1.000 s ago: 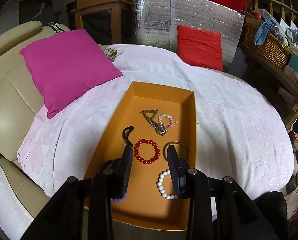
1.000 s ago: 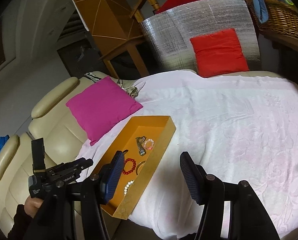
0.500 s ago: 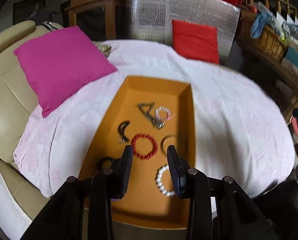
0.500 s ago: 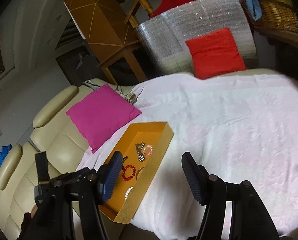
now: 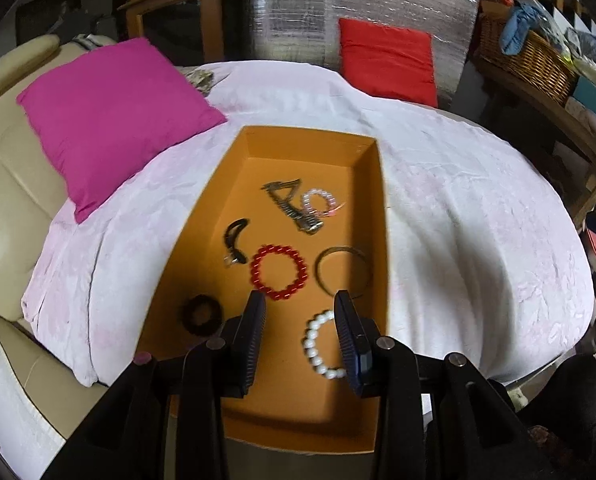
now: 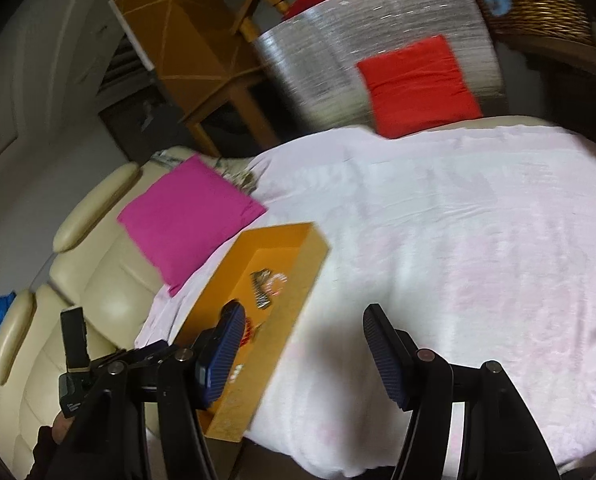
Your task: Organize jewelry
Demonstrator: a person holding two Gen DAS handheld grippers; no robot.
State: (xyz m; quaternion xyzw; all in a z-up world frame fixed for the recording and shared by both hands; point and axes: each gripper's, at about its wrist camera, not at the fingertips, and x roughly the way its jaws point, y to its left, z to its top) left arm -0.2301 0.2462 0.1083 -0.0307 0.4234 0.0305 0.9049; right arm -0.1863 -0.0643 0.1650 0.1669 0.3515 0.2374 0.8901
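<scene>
Two grippers hang over an orange tray of jewelry on a bed

The left gripper (image 5: 299,308) is above the near part of the orange tray (image 5: 381,184), its jaws partly apart and holding nothing; between and under them I see bare tray floor. In the tray lie a red bead bracelet (image 5: 278,266) just ahead of the fingertips, a white bead bracelet (image 5: 317,344) beside the right finger, a thin metal bangle (image 5: 342,270), a dark hair tie (image 5: 202,314), a black clip (image 5: 234,240), a metal watch band (image 5: 294,208) and a small pink bead bracelet (image 5: 317,202) touching it. The tray stands on a pale pink bedcover (image 5: 477,220), near a magenta cushion (image 5: 114,120). The right gripper (image 6: 303,320) is to the right of the tray, over the bedcover, its jaws wide and empty
</scene>
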